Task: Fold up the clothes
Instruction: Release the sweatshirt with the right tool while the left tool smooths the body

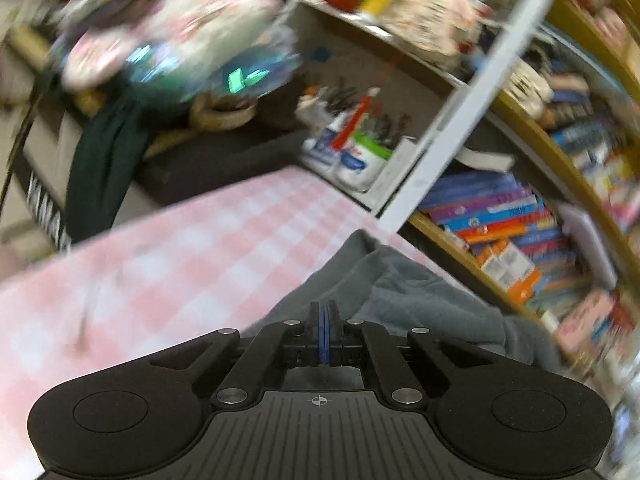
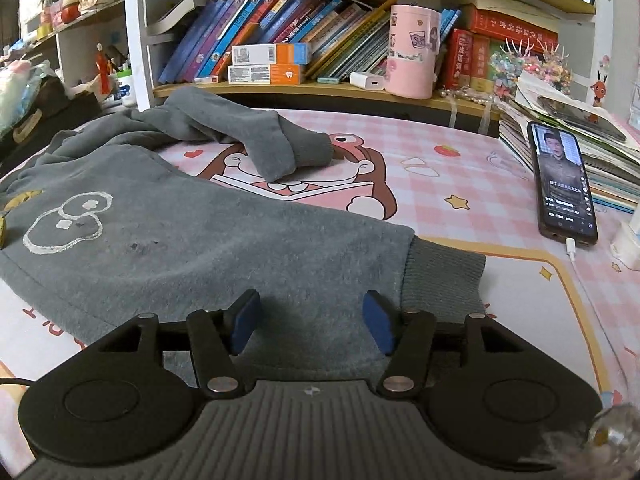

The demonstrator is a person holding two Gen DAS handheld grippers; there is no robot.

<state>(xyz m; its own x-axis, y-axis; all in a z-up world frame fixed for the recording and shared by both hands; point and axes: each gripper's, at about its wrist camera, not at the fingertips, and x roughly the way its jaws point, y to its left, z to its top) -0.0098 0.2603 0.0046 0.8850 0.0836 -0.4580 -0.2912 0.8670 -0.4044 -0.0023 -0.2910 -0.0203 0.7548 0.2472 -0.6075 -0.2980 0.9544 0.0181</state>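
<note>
Sprawling on the desk: grey sweatshirt [image 2: 168, 236], spread across the left and near part of the pink checked desk mat [image 2: 472, 184], white cartoon print facing up.
Sleeves: one sleeve [image 2: 248, 136] is bent over at the far side, its cuff lying on the mat's cartoon picture. The near one runs right and ends in a ribbed cuff [image 2: 444, 280], flat on the mat just beyond your right tool.
Fold state: honestly looks unfolded or only loosely gathered, body mostly flat, wrinkly at the far left. Can't say more from one look.
How it'll handle: my guess is soft fleece, light, floppy, zero stiffness. It'll drape and drag whatever you don't lift, and it probably slides on that slick mat.
Where to grab: ribbed cuff, hem or a shoulder seam. Thicker edges give the pads something to bite. Pinch mid-panel and you'll likely lift one layer only.
Right gripper [image 2: 310, 322]: jaws wide apart, blue pads either side of the near sleeve fabric, holding nothing.
Left gripper [image 1: 324, 334]: jaws pressed together. Grey cloth bunches right in front of the tips, but I can't tell if any is pinched between them. That view is tilted and blurry.
Watch out, right side: phone [image 2: 564, 184] propped against a stack of books [image 2: 592, 160] with a charging cable [image 2: 580, 276] trailing near. Swing the sleeve wide and you could snag it.
Far edge: bookshelf [image 2: 320, 88] with a pink canister [image 2: 412, 52], well clear of the cloth.
</note>
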